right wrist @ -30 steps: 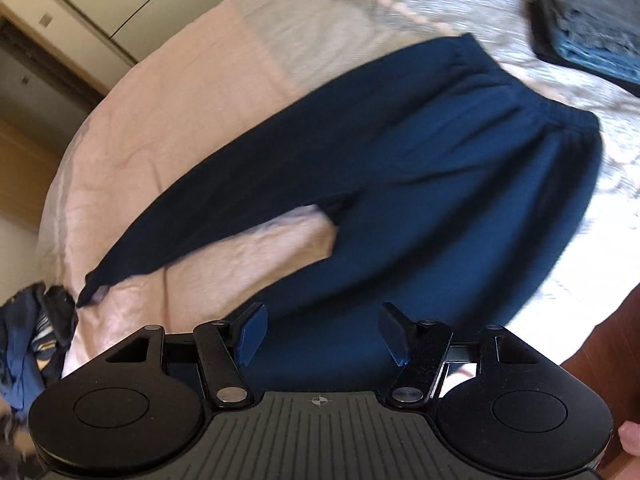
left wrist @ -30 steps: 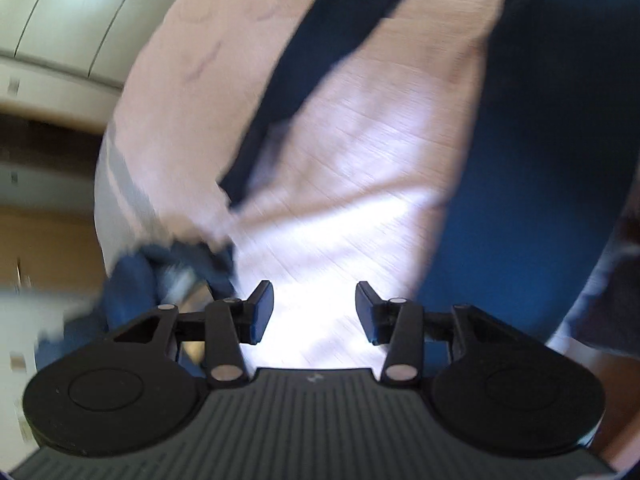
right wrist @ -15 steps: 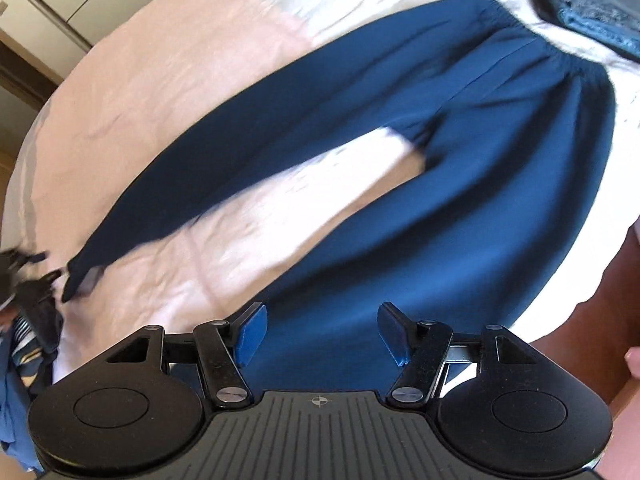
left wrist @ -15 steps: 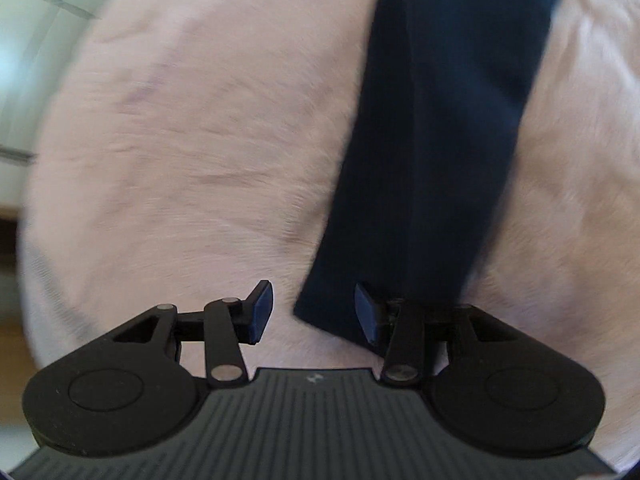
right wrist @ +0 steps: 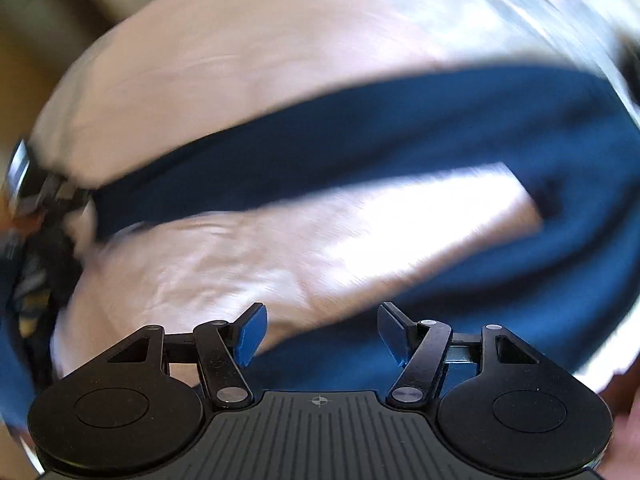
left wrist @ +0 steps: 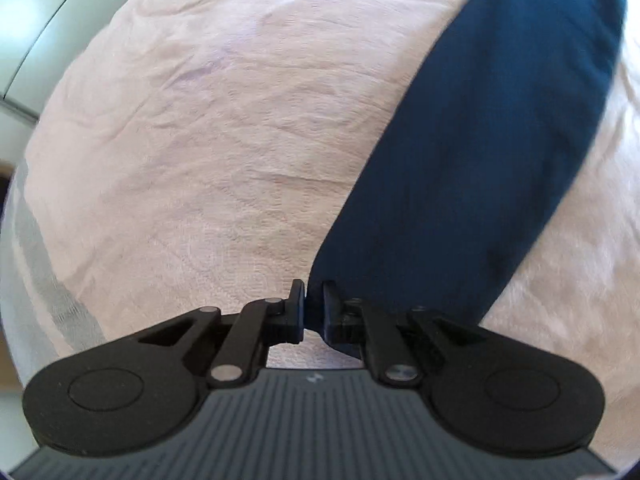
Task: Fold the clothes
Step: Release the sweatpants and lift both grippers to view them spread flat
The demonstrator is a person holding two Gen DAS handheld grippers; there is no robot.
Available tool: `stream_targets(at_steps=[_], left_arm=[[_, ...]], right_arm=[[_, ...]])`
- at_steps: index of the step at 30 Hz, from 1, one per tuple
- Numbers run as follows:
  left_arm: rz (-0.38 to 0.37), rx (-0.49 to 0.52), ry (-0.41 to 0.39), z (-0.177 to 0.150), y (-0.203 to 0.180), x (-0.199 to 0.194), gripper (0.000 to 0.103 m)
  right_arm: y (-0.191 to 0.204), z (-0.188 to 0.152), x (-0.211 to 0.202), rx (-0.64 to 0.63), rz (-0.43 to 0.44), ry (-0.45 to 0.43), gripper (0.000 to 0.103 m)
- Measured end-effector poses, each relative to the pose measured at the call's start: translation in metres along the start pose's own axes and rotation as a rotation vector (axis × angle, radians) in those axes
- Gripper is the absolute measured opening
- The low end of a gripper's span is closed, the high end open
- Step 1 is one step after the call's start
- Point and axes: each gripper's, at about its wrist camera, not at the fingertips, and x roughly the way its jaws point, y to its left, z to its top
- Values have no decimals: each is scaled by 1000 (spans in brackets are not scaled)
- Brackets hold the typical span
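Dark blue trousers (right wrist: 440,148) lie spread flat on a pink bed cover (right wrist: 240,68), both legs reaching to the left. In the left wrist view one trouser leg (left wrist: 480,160) runs from the top right down to my left gripper (left wrist: 314,300), which is shut on the leg's hem corner. My right gripper (right wrist: 320,332) is open, low over the near trouser leg (right wrist: 480,312) close to its hem. The right wrist view is blurred by motion.
The pink bed cover (left wrist: 200,140) fills the left wrist view, with a white wardrobe (left wrist: 36,12) beyond its far edge. A heap of dark and striped clothes (right wrist: 24,280) lies at the bed's left edge in the right wrist view.
My left gripper has come down onto the far leg's hem and closed on it. My right gripper has dropped lower and nearer to the near leg, still open.
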Motion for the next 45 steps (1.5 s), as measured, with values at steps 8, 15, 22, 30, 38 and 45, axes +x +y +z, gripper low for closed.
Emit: stream_targets(at_steps=[8, 15, 22, 30, 38, 45], left_arm=[[112, -53, 72, -2, 4, -14, 31], [60, -113, -12, -5, -37, -80, 47], [-26, -105, -25, -12, -125, -134, 50], [-67, -130, -50, -27, -217, -212, 62], [-93, -25, -99, -37, -288, -262, 66], [-127, 88, -180, -51, -313, -290, 66]], right_arm=[[39, 4, 4, -142, 46, -9, 65], [14, -12, -23, -44, -74, -44, 65], [-24, -44, -65, 87, -171, -80, 65], [-62, -105, -117, 192, -216, -137, 65], [-64, -170, -151, 232, -209, -134, 65], [-43, -215, -168, 274, -223, -139, 65]])
